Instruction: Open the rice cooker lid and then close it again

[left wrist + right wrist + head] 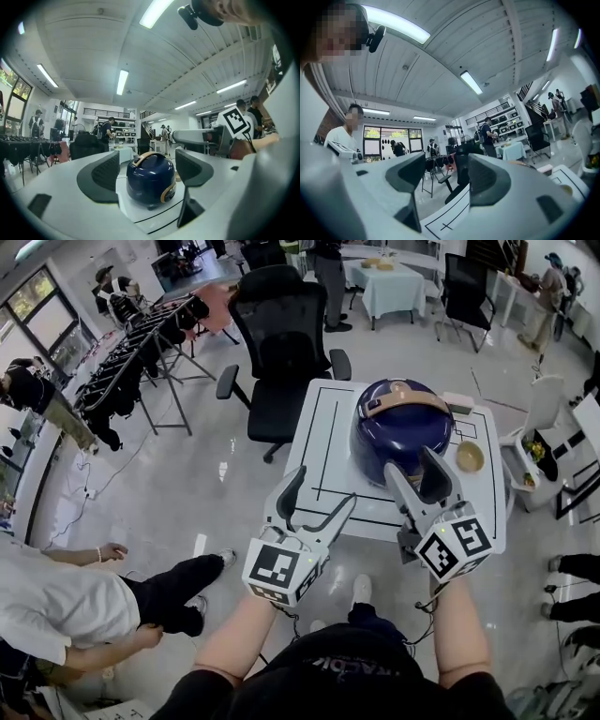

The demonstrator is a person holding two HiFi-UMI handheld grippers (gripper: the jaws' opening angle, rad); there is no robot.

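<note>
A dark blue rice cooker (398,427) with a tan handle stands on the white table (328,437), its lid down. My left gripper (323,488) hovers open over the table's near edge, left of the cooker and apart from it. In the left gripper view the cooker (151,180) shows a little way ahead, framed by the open left gripper (147,165). The right gripper (413,465) is open just in front of the cooker's near side, with nothing held. In the right gripper view the right gripper (445,171) points past the table's lined top (450,218); the cooker is hidden there.
A small tan bowl (469,457) sits on the table right of the cooker. A black office chair (286,343) stands behind the table. A white bin (542,442) is at the right. A person (66,601) crouches on the floor at the left.
</note>
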